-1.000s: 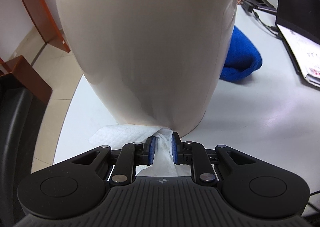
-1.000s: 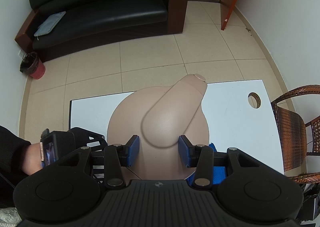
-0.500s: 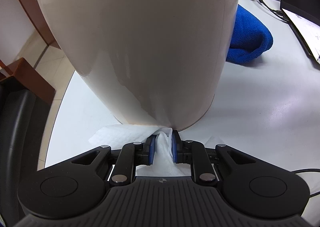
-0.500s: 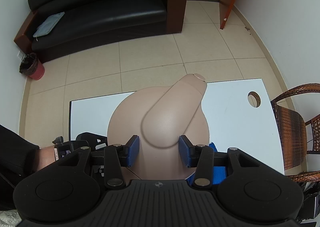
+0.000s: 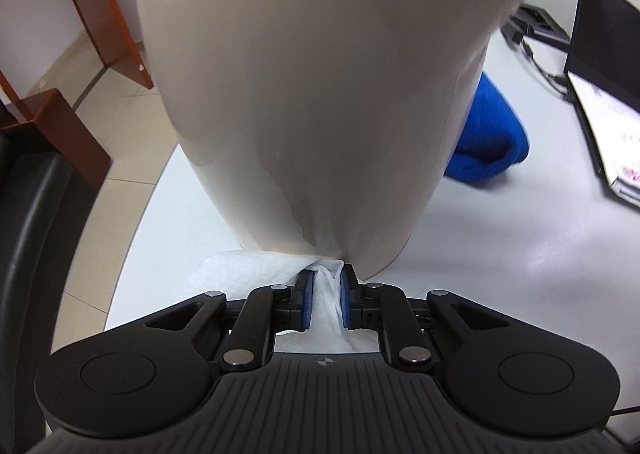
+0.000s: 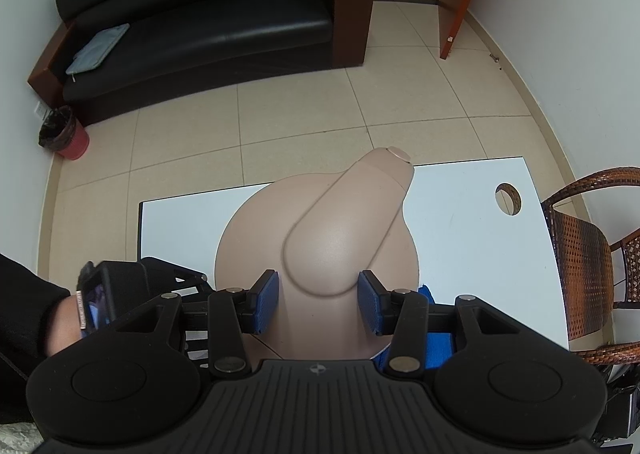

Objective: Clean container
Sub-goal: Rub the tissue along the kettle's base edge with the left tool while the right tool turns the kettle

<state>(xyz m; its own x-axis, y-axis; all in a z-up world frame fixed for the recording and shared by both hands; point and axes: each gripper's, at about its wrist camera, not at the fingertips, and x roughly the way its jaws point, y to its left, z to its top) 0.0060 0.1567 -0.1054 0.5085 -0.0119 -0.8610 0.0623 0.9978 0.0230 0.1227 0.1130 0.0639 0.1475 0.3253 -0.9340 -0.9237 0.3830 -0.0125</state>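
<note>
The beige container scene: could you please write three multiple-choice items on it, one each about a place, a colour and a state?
1. Where does the blue cloth lie?
A. on the sofa
B. on the white table, behind the container
C. on the floor

2. What colour are the gripper pads?
A. red
B. green
C. blue

3. What does the left gripper hold?
A. a white wipe
B. nothing
C. a sponge

Answers:
1 B: the blue cloth rests on the white table beyond the beige container.
2 C: the pads show blue.
3 A: the left gripper pinches the white wipe against the container's base.
</note>
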